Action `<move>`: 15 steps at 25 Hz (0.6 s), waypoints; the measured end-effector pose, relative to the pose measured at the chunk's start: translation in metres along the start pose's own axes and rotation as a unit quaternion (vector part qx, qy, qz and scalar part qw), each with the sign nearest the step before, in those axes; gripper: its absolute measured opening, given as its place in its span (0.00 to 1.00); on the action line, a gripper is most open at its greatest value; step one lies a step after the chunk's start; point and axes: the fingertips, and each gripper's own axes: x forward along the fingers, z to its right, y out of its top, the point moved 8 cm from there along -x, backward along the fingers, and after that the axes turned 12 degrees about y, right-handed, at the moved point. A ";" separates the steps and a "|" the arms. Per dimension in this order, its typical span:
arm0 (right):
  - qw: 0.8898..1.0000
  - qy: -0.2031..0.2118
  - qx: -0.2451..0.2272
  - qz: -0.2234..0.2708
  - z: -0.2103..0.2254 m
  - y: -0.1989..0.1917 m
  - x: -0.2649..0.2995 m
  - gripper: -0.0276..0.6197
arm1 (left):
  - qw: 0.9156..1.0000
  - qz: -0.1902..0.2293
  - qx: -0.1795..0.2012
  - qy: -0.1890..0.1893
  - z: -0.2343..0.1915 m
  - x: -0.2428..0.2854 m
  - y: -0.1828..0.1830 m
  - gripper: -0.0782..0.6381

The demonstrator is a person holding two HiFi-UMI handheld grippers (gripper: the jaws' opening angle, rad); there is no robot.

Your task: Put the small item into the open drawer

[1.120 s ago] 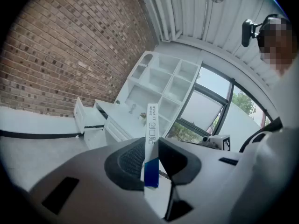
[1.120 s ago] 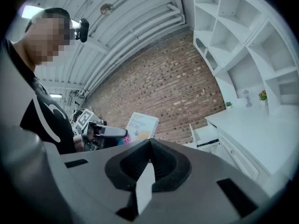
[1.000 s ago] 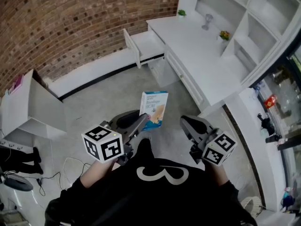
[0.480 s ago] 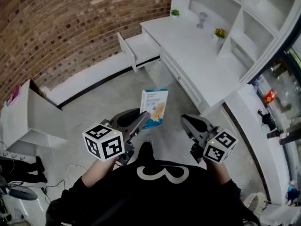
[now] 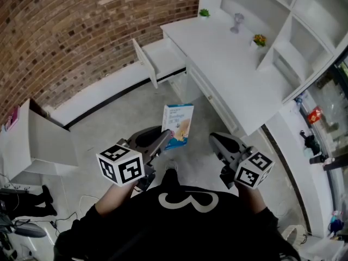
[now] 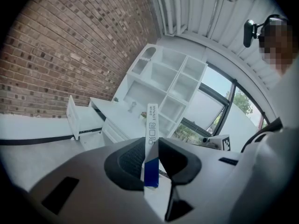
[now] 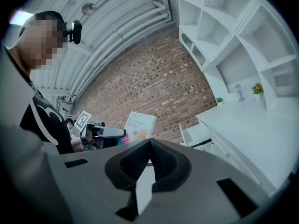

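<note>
The carry is in hand: a flat box point(image 5: 178, 125) is clamped edge-on in the left gripper point(image 5: 165, 138) and held in the air, well apart from the open drawer point(image 5: 161, 53) by the brick wall. The right gripper point(image 5: 216, 141) is closed on nothing. Next, the box must be brought over the drawer, seemingly bare inside, then lowered and released.

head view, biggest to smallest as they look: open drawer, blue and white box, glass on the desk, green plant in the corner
1. open drawer
2. blue and white box, which nearness to the camera enlarges
3. glass and green plant look about alike, both tiny and far off; not ranked
</note>
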 end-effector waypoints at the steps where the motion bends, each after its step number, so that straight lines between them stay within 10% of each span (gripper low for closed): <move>1: 1.000 0.000 0.002 0.001 0.007 0.003 0.006 0.06 | 1.000 -0.002 0.000 0.000 -0.006 0.006 0.004 0.23; 15: 1.000 -0.005 0.020 0.001 0.104 0.042 0.102 0.06 | 1.000 -0.016 -0.016 0.005 -0.099 0.081 0.065 0.23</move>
